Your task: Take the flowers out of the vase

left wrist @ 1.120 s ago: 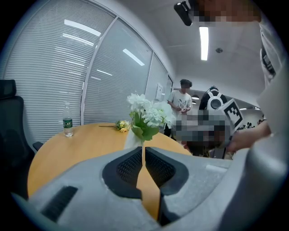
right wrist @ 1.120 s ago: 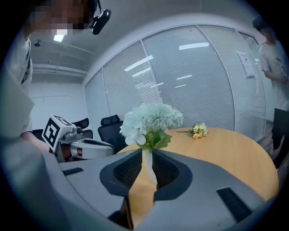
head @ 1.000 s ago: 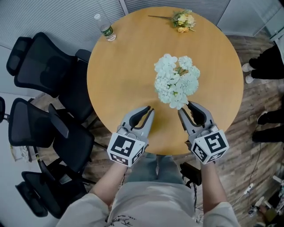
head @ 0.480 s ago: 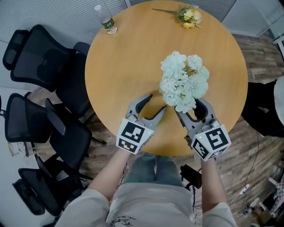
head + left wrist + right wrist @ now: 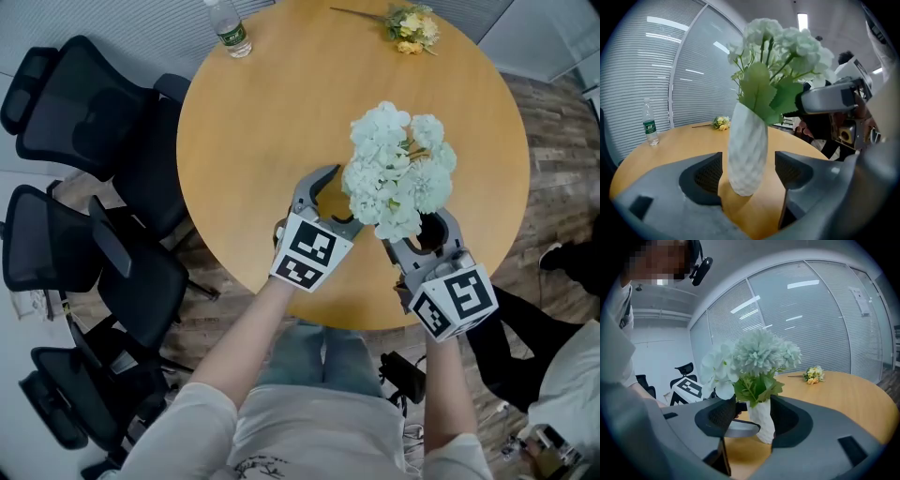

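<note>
A bunch of pale white-green flowers [image 5: 398, 173] stands upright in a white ribbed vase [image 5: 747, 150] on the round wooden table [image 5: 253, 141]. From above, the blooms hide the vase. My left gripper [image 5: 342, 197] has just been opening its jaws. They now stand wide on either side of the vase's lower body, with a gap at each pad. My right gripper [image 5: 422, 230] has also just been opening. In the right gripper view the vase [image 5: 761, 420] and its green leaves sit between the parted pads, and I see no press on them.
A small yellow bouquet [image 5: 411, 21] lies at the table's far edge and a water bottle [image 5: 229, 28] stands at the far left. Black office chairs [image 5: 75, 122] crowd the left side. A seated person's legs [image 5: 525, 347] are at the lower right.
The left gripper moved forward from the table's near edge and went from shut to wide open around the vase. The right gripper's jaws also widened, under the blooms.
</note>
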Demonstrator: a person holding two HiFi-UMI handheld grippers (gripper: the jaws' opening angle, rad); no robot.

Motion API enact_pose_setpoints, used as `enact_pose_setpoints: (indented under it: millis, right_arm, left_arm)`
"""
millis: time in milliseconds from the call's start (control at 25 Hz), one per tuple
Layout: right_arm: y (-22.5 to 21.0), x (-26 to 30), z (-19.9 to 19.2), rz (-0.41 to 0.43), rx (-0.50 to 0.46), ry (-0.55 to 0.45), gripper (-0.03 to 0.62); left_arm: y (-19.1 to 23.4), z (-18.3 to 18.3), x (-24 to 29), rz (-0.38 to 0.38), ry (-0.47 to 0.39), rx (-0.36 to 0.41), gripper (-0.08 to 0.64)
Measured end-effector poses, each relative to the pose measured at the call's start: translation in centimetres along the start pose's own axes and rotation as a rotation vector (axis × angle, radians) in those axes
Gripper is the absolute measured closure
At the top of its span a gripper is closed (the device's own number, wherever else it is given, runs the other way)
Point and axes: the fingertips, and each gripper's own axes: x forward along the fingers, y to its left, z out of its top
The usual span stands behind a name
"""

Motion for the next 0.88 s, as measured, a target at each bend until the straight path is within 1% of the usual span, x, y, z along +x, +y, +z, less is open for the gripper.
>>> enact_pose_setpoints:
  millis: [160,440,520,640,880]
  right_arm:
    - [0.0,0.1,0.0,0.001,0.000,-0.001,0.396]
    - [0.1,0.3,-0.4,0.000,0.001,0.008,0.396]
    - [0.0,0.4,-0.6,-0.003,0.002,0.014,0.396]
    - [-0.1,0.7,-1.0,-0.007,0.001,0.023,0.394]
    - [0.0,1.3,-0.8,-0.003,-0.007,0.011,0.367]
  left_arm:
    - [0.4,-0.2,1.2,0.001,0.006,0.005,0.212]
    - [0.4,-1.5,2.5,-0.004,0.032,-0.011,0.215]
    - [0.4,-1.5,2.5,-0.002,0.027,-0.011,0.231]
    - [0.4,-1.5,2.5,0.000,0.020,0.000,0.236]
    - [0.4,-1.6,2.5,-0.004,0.012,0.001,0.238]
